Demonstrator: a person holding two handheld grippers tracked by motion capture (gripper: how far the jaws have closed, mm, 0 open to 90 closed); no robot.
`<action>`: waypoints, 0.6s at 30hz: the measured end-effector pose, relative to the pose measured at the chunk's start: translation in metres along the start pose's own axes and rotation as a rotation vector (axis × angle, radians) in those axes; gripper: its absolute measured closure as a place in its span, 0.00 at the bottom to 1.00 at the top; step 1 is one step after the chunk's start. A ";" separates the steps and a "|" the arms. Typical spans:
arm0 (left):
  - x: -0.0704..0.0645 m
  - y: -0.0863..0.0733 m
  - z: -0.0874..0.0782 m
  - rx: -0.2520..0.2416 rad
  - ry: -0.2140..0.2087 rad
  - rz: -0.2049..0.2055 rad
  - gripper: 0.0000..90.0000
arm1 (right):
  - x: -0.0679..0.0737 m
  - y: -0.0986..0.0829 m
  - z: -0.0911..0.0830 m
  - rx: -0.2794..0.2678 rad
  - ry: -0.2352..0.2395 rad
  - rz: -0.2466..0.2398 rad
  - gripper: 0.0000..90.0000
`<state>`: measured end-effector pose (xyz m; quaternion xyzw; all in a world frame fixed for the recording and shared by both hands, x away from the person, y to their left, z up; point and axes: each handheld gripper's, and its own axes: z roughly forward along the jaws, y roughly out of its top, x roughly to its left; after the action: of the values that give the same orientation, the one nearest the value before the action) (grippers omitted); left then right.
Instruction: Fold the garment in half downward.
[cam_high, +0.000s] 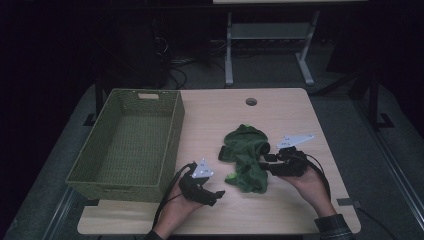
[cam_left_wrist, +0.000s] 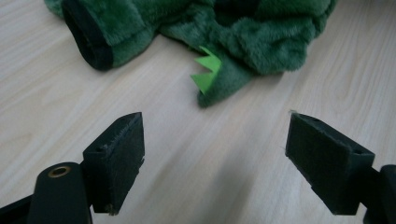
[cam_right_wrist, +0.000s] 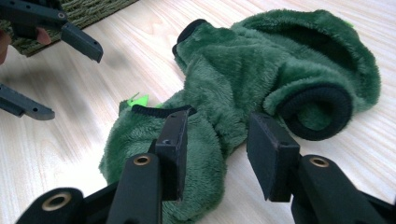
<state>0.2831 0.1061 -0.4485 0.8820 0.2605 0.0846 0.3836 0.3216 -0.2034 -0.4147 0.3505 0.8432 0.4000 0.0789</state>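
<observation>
While wide open, left gripper just short of green garment.

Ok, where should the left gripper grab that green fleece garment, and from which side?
Probably the near edge with the bright green spikes. That flap of the green fleece garment lies flat on the table, pointing toward the open left gripper, so a low approach straight ahead suits it. The right gripper straddles a fold on the far side.
</observation>
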 end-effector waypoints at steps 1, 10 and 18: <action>0.002 0.003 0.000 -0.001 -0.001 0.005 0.21 | 0.000 0.001 -0.001 0.003 0.001 0.003 0.64; 0.017 0.029 0.003 -0.011 0.002 0.003 0.25 | -0.010 0.011 -0.008 -0.022 -0.020 -0.002 0.63; 0.034 0.052 0.007 -0.027 0.009 0.011 0.34 | -0.022 0.024 -0.006 -0.033 -0.032 0.013 0.62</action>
<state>0.3350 0.0897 -0.4171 0.8778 0.2561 0.0940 0.3937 0.3484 -0.2112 -0.3963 0.3608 0.8330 0.4085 0.0956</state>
